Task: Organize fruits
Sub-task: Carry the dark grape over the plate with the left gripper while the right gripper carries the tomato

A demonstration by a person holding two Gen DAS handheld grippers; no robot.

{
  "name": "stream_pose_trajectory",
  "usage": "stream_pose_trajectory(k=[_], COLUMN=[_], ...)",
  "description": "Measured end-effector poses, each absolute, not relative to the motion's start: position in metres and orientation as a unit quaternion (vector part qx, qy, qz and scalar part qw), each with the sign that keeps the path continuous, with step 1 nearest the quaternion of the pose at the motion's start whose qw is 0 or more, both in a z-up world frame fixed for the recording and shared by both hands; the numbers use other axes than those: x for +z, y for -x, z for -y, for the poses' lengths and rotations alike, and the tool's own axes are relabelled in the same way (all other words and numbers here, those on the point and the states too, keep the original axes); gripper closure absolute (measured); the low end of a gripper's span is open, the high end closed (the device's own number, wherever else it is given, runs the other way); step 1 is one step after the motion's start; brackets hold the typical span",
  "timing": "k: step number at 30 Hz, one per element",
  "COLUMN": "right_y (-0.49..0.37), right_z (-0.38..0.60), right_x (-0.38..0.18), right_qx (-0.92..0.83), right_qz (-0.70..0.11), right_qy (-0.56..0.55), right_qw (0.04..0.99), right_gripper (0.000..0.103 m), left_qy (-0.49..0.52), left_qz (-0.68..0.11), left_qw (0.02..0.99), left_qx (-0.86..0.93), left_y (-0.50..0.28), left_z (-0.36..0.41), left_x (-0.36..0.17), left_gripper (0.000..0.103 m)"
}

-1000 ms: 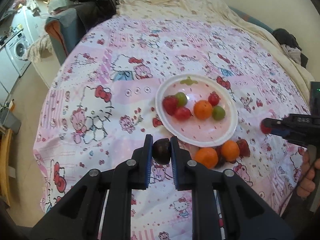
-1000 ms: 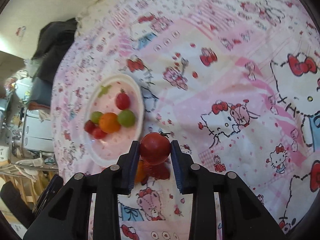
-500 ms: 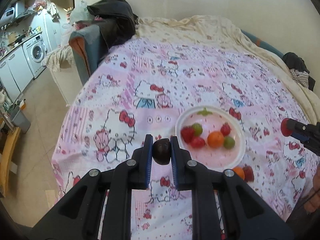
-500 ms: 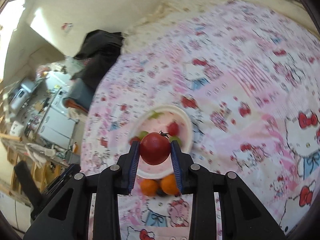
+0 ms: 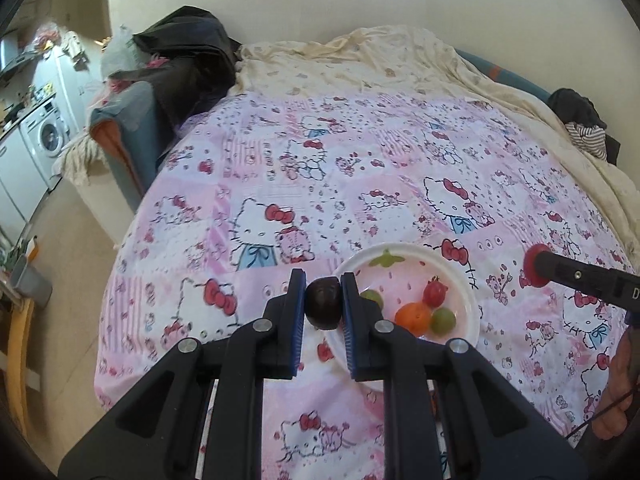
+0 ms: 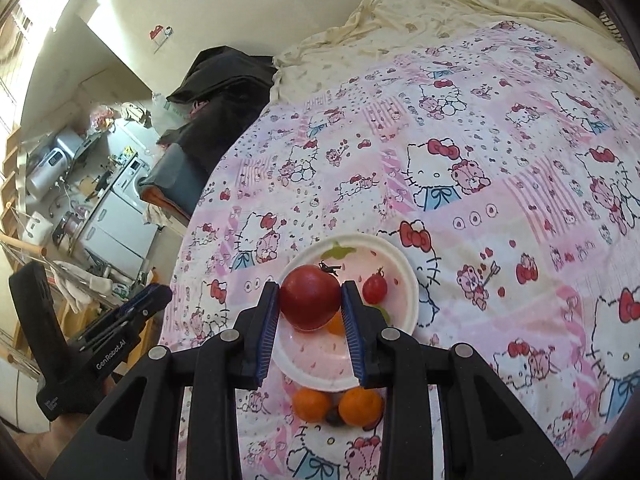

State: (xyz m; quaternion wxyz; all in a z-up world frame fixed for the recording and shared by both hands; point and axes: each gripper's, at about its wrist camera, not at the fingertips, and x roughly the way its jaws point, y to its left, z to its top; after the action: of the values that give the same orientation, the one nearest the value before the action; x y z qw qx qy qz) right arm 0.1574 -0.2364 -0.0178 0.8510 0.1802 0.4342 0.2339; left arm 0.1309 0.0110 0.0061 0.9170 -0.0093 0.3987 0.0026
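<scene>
My left gripper [image 5: 323, 304] is shut on a dark plum [image 5: 324, 307], held above the bed at the left rim of the white plate [image 5: 466, 280]. On the plate lie an orange [image 5: 413, 317], a strawberry [image 5: 435, 291] and two green fruits [image 5: 443, 320]. My right gripper [image 6: 310, 300] is shut on a red apple [image 6: 309, 297], held above the same plate [image 6: 408, 276]. Two oranges [image 6: 312, 404] and a small dark fruit [image 6: 334, 418] lie on the bedcover just in front of the plate. The right gripper also shows at the right in the left wrist view [image 5: 534, 266].
A pink Hello Kitty bedcover [image 5: 320, 184] spans the bed, with a cream blanket [image 5: 380, 60] at the far end. Dark clothes on a blue chair [image 5: 132, 120] stand at the bed's left. A washing machine [image 5: 48, 136] stands beyond. The left gripper's body [image 6: 80, 344] shows at left.
Both grippers have risen and pulled back from the bed, each still holding its fruit. The plate now looks smaller and farther below.
</scene>
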Motion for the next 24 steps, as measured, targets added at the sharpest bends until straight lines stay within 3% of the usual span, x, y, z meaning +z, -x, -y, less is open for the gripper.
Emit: stream_pose_trajectory(k=[24], right_y=[-0.219], right_z=[0.222], right_x=[-0.078], right_qx=[0.216], right_qz=[-0.511], right_qy=[-0.165], right_qw=[0.815], right_gripper=[0.07], left_qy=[-0.007], left_qz=[-0.458], left_qw=[0.888], left_qx=[-0.035], left_y=[-0.179], left_z=[0.019], left_x=[-0.061], left_gripper=[0.089])
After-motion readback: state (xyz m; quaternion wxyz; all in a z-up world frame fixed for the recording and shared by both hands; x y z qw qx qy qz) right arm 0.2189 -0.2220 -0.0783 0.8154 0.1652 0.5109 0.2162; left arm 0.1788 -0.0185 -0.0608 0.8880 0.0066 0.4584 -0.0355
